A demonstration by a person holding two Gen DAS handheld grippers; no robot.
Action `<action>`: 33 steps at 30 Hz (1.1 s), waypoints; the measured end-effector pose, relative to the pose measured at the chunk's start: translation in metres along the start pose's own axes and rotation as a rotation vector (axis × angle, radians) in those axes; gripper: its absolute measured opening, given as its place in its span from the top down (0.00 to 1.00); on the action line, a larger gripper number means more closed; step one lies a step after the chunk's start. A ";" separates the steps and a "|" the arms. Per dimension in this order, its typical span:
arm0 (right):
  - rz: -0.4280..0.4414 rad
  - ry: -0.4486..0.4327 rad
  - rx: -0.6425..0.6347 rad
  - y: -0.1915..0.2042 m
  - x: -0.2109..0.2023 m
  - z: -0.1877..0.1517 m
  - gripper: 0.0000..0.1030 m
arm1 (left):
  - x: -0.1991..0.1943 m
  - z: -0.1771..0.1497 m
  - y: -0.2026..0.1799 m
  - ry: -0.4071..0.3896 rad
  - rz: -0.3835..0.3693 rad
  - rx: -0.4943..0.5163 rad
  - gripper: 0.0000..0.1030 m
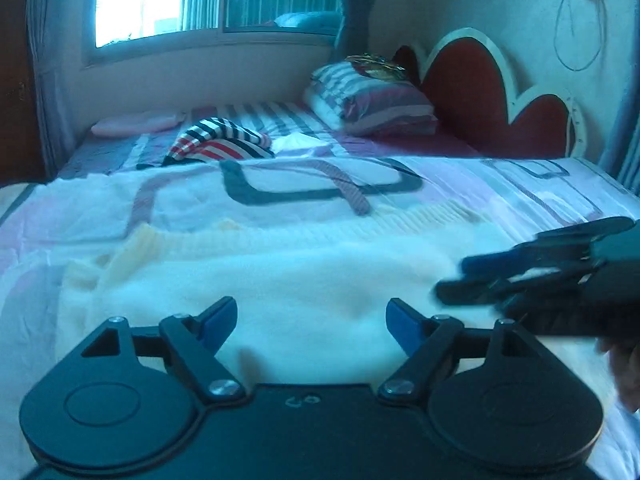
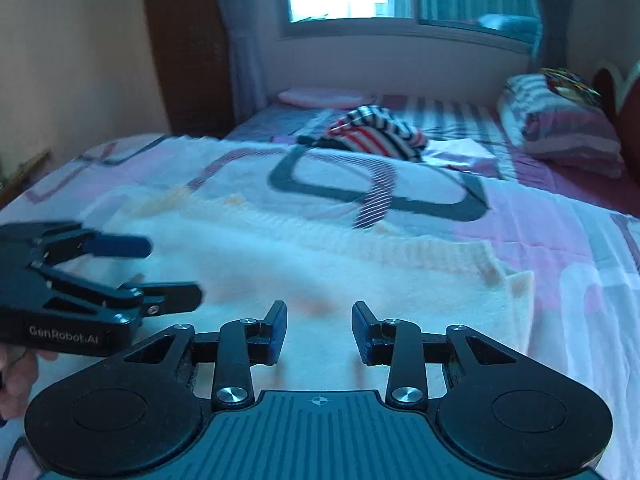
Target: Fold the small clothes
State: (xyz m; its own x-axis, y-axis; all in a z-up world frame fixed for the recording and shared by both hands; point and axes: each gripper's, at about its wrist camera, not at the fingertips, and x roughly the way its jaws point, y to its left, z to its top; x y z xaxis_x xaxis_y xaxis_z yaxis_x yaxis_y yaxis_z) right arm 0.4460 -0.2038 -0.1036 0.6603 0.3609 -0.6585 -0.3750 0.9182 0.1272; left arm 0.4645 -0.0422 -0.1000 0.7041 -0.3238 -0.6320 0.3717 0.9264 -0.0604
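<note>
Garment: a cream knit sweater [image 1: 280, 272] lies flat on the bed [image 1: 540, 192], under both grippers.
Left gripper [image 1: 308, 322]: fingers released, spread wide, nothing between them.
Right gripper [image 2: 319, 330]: fingers parted, empty.
Beyond, 12 o'clock: striped clothes [image 2: 376, 132].

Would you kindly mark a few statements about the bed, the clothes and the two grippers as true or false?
1. A cream knitted garment lies on the bed before both grippers. True.
2. The left gripper is clamped on it. False: its jaws are open, nothing between them.
3. The striped garment lies folded beside the cream one. False: it lies crumpled farther back.
4. The right gripper holds nothing. True.
</note>
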 end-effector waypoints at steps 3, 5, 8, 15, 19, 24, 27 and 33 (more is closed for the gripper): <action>-0.019 0.003 -0.010 0.006 0.007 -0.016 0.65 | 0.008 -0.014 -0.003 0.032 0.016 -0.018 0.25; -0.019 0.015 0.017 0.002 0.003 -0.015 0.65 | 0.001 -0.015 -0.001 0.023 0.022 -0.016 0.25; -0.088 0.013 0.020 -0.014 -0.018 -0.020 0.65 | -0.018 -0.023 0.011 0.019 0.064 -0.008 0.25; -0.130 -0.018 0.150 -0.037 -0.063 -0.045 0.65 | -0.057 -0.049 0.035 0.019 0.122 -0.077 0.27; -0.022 -0.009 0.134 0.012 -0.074 -0.060 0.65 | -0.074 -0.058 0.001 0.003 0.058 -0.090 0.26; -0.053 0.013 0.042 0.062 -0.070 -0.088 0.65 | -0.074 -0.088 -0.029 0.045 0.088 -0.043 0.25; -0.010 0.006 0.064 0.070 -0.076 -0.081 0.65 | -0.079 -0.083 -0.034 0.049 0.100 -0.034 0.26; -0.024 0.048 0.056 0.065 -0.067 -0.088 0.66 | -0.078 -0.084 -0.018 0.064 0.125 -0.096 0.27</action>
State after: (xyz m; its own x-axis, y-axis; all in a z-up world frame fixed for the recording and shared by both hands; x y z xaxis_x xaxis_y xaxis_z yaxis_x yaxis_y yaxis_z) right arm 0.3200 -0.1826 -0.1159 0.6366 0.3316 -0.6963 -0.3213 0.9348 0.1514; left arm 0.3525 -0.0172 -0.1148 0.6998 -0.1946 -0.6873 0.2222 0.9737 -0.0495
